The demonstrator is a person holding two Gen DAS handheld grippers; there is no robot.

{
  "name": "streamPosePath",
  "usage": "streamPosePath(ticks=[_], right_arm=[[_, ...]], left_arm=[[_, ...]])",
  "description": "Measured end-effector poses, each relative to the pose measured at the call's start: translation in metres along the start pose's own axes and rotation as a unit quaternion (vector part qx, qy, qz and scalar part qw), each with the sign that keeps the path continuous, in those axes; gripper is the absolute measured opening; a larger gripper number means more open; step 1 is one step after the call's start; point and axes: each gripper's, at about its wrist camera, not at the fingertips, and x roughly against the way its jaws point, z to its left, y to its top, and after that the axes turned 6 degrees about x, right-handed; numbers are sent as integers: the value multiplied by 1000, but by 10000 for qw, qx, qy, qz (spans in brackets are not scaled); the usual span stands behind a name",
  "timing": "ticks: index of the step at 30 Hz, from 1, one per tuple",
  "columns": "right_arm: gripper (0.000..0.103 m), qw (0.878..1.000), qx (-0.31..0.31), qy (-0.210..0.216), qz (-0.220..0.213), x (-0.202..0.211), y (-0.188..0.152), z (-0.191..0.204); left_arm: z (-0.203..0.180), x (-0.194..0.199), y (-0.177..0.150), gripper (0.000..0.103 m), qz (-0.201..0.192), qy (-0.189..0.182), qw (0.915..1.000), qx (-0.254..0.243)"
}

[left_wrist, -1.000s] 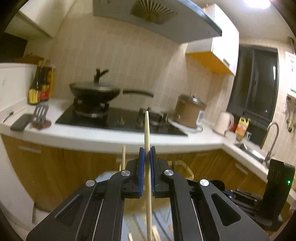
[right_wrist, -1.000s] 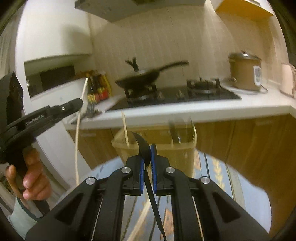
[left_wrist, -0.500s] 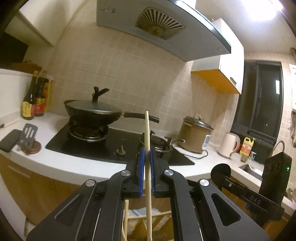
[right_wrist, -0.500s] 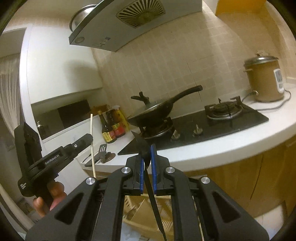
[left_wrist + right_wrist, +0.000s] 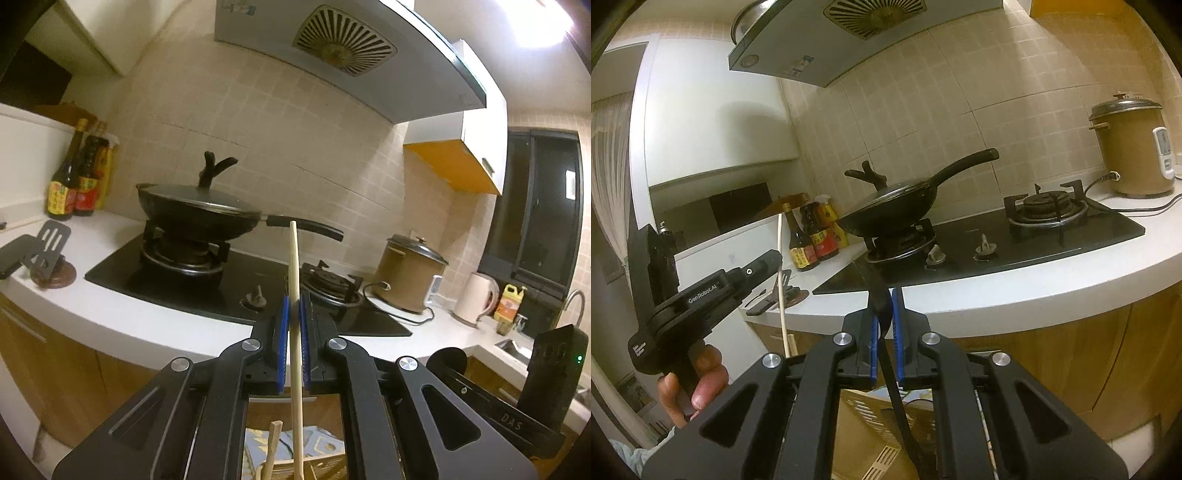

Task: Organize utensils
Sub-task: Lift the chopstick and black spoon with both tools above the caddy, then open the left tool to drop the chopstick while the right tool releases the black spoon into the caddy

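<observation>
Item: left hand-held gripper (image 5: 294,314), black with blue pads. Clamped narrow on a long pale wooden chopstick (image 5: 294,266), held upright, tip above the pads, lower end hanging toward the slatted beige plastic basket (image 5: 321,469) below.

Item: right hand-held gripper (image 5: 882,317). Clamped narrow on a thin black plastic utensil handle (image 5: 882,306); its working end cannot be told.

Item: white kitchen surface (image 5: 110,325), far side, carrying a black hob, lidded black wok (image 5: 195,214), brown rice cooker (image 5: 410,273), sauce bottles.

Change noted: a second ago the basket was seen ahead of both cameras; now it lies low beneath the fingers, the surface and hob filling the views. Both utensils are judged lifted clear, in transit; sorting not yet done.
</observation>
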Motion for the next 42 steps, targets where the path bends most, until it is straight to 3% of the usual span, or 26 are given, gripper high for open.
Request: streamPosePath(ticks=[8,19,22,24,33,39,42], right_arm=[[5,9999,69,62,-60,-1,-6,1],[5,9995,316,18,35,7,-9,12],[6,9993,319,68,161,13,-12,14],[6,9992,363,72,177,17,-14,17],[6,9993,354,-67,4,29,-10,20],[6,9966,619,-298,-460,40,-14,31],[6,9964,671,-368,-372,39,-20,31]], left_arm=[[-6,5,-20,4,-208,258,9991,-262],[0,15,-34,4,45,179,9988,-457],[0,19,-34,8,130,97,9988,-455],[-4,26,-34,23,85,107,9985,-536],[-12,42,-30,24,88,76,9974,-713],[-9,55,-27,26,92,119,9974,-706],[-8,63,-28,26,131,181,9966,-789]])
